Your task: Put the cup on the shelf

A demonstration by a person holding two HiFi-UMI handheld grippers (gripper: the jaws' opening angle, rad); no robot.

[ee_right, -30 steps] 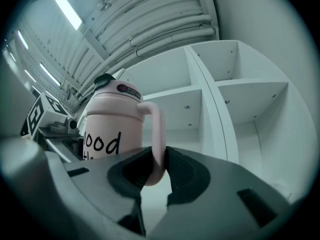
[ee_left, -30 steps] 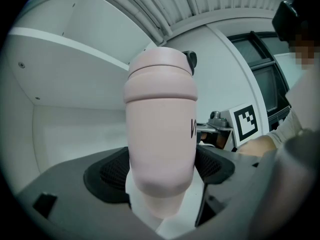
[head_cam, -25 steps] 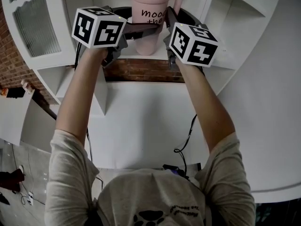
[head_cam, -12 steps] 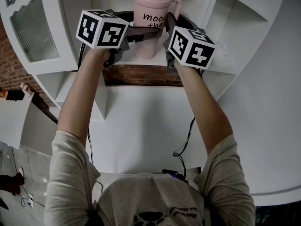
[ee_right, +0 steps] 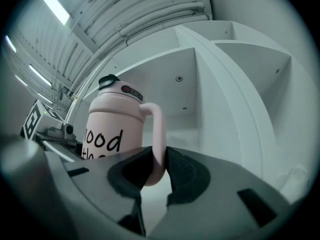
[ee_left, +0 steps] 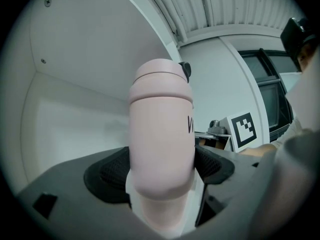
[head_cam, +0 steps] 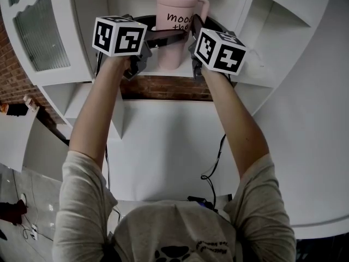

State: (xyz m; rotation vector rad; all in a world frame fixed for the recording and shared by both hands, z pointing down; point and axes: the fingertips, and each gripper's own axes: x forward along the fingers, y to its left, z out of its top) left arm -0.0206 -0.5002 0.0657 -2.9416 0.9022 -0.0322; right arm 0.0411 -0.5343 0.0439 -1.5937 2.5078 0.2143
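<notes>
The cup (head_cam: pixel 175 26) stands upright in the open bay of the white shelf (head_cam: pixel 163 71). Its long axis is vertical and crosswise to both sets of jaws, which reach it from the front. The left gripper (ee_left: pixel 162 171) clamps the lower body, and the right gripper (ee_right: pixel 159 169) pinches the loop handle (ee_right: pixel 158 129), jaws narrow. Both hands are equally near. Whether the base bears on the shelf board cannot be determined. Cup: smooth matt pink cylinder, narrower foot, black lettering. Pads: black, cross-hatched.
</notes>
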